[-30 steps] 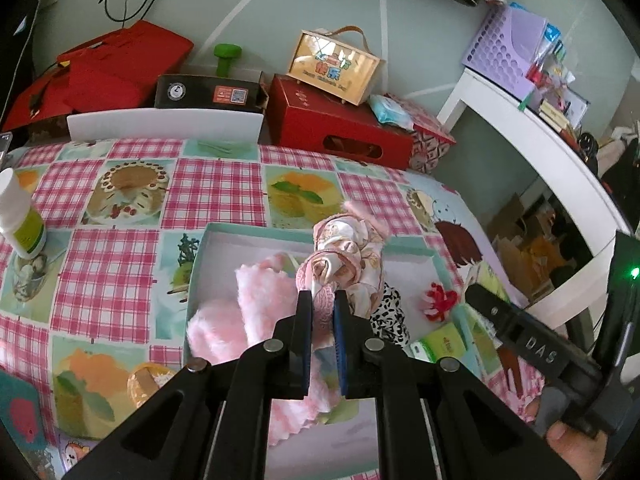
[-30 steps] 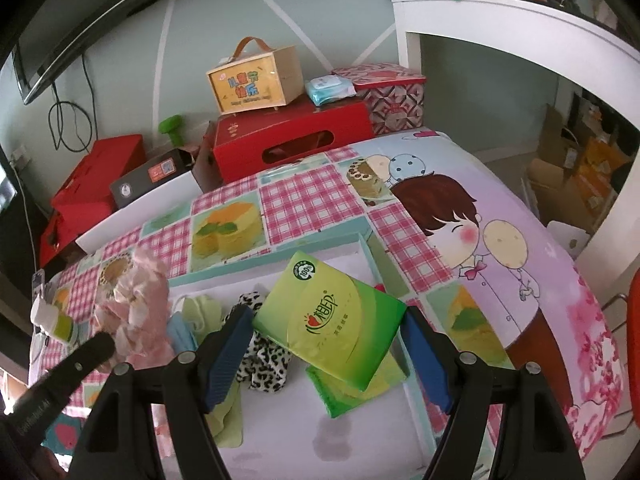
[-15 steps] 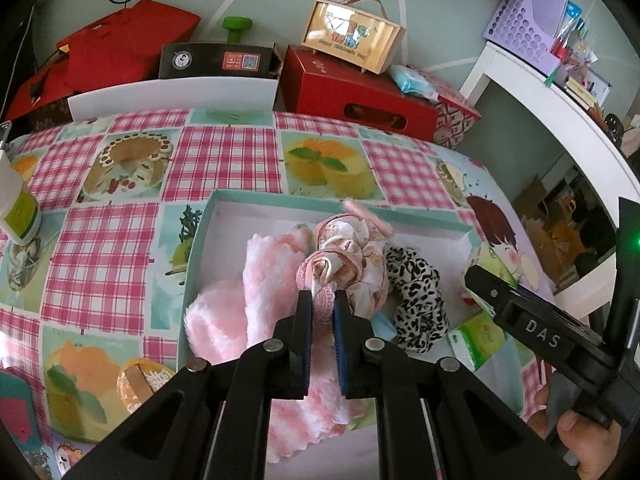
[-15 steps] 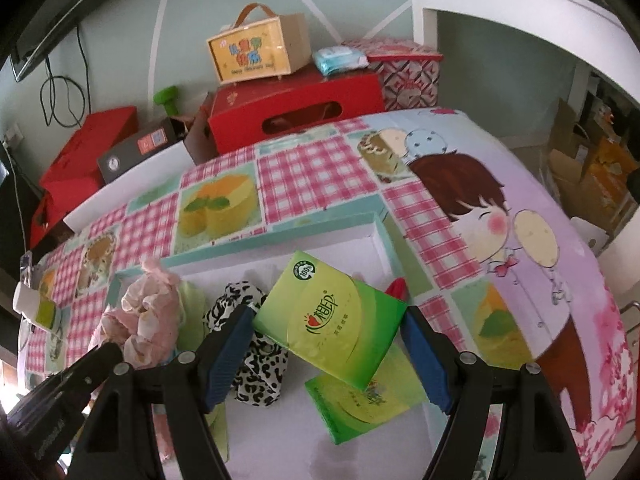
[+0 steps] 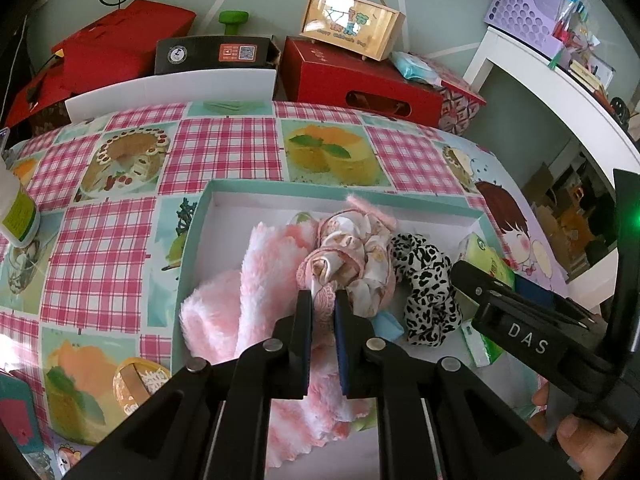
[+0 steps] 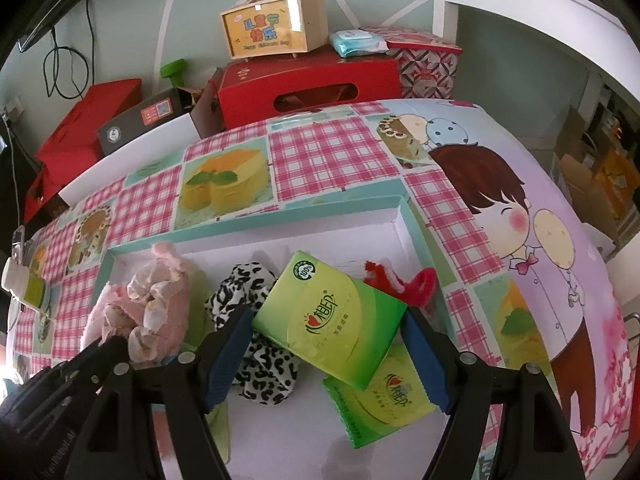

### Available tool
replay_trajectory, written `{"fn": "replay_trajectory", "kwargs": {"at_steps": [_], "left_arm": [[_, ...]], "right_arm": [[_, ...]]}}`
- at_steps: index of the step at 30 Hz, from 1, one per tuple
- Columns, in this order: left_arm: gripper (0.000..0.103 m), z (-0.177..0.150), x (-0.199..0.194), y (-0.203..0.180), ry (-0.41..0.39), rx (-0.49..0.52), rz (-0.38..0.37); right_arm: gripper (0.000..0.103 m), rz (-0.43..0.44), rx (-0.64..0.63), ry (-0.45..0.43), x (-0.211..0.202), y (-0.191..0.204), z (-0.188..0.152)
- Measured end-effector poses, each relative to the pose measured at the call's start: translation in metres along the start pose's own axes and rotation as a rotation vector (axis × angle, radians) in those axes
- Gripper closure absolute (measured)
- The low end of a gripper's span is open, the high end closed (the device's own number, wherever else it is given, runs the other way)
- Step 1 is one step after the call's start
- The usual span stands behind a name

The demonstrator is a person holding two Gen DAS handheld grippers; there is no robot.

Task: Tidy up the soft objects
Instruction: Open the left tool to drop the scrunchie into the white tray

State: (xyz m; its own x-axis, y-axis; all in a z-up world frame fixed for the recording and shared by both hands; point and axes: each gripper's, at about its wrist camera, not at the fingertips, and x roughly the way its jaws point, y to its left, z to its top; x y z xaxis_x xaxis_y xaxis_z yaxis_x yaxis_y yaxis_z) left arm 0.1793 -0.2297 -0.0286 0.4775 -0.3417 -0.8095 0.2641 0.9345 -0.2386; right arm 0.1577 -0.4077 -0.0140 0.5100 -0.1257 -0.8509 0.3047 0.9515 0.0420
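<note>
My left gripper (image 5: pixel 322 300) is shut on a pink floral scrunchie (image 5: pixel 348 252) and holds it over the white tray with teal rim (image 5: pixel 280 190). My right gripper (image 6: pixel 326 340) is shut on a green tissue pack (image 6: pixel 330 320) above the same tray (image 6: pixel 256 224). In the tray lie a fluffy pink cloth (image 5: pixel 248 292), a leopard-print scrunchie (image 5: pixel 424 280), a second green tissue pack (image 6: pixel 380 404) and a red fuzzy item (image 6: pixel 400 284). The held scrunchie also shows in the right wrist view (image 6: pixel 148 304).
The tray sits on a checkered cartoon tablecloth (image 5: pixel 224 148). A white bottle (image 5: pixel 16 212) stands at the left edge. Red boxes (image 5: pixel 360 80), a black box (image 5: pixel 216 54) and a wooden case (image 5: pixel 352 26) line the back. A white desk (image 5: pixel 560 92) stands at the right.
Both grippers have moved closer over the tray with their loads still held. The tray fills more of both views, and the scrunchie sits lower over the pink cloth.
</note>
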Motion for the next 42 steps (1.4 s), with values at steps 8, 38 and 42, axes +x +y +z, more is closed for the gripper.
{"fn": "replay_trajectory", "kwargs": {"at_steps": [8, 38, 42], "left_arm": [[0.087, 0.000, 0.000, 0.000, 0.006, -0.005, -0.008], [0.043, 0.017, -0.052, 0.024, -0.074, -0.069, 0.040], [0.043, 0.015, -0.042, 0.036, -0.033, -0.103, 0.089]], "right_arm": [[0.021, -0.017, -0.019, 0.014, 0.001, 0.005, 0.000], [0.016, -0.044, -0.005, -0.021, -0.022, 0.001, 0.003], [0.016, -0.048, -0.007, -0.012, -0.021, 0.002, 0.001]]}}
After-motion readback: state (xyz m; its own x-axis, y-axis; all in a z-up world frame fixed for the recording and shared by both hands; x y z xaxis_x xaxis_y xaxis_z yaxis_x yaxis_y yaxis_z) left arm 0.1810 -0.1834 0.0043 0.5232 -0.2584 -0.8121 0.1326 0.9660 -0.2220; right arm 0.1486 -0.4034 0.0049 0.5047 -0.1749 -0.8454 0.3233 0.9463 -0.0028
